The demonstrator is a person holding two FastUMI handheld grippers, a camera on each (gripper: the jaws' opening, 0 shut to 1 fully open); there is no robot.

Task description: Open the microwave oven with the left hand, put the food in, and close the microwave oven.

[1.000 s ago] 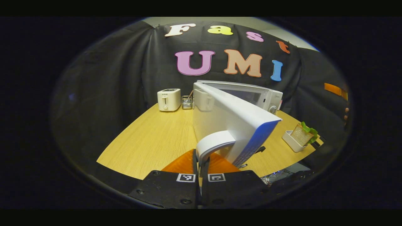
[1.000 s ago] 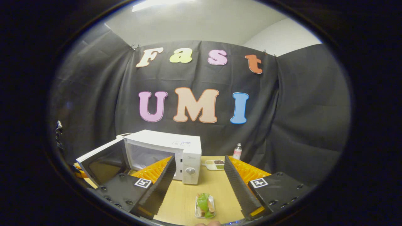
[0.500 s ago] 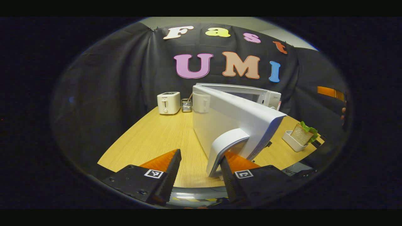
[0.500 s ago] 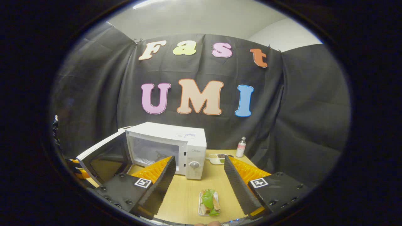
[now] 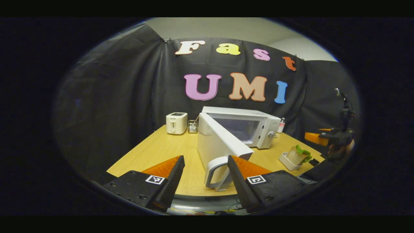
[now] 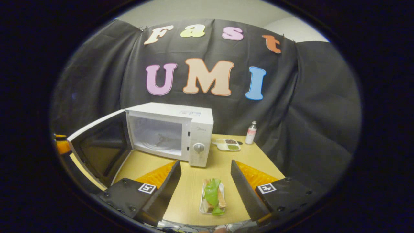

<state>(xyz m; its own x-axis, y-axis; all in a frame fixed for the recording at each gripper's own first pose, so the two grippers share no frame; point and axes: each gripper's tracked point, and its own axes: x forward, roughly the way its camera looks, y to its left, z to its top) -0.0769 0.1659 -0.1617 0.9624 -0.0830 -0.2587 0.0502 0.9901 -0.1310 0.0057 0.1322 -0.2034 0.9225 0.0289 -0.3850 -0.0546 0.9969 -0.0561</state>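
We see a booth hung with black cloth on three sides, falling in loose folds behind a light wood-grain counter. Above the cloth we see a pale plaster wall and ceiling, lit from overhead. At the counter's back edge stand a white toaster and, just beside it, a small wire holder. Toward the far right corner we note a small bottle and a shallow sectioned dish close together.
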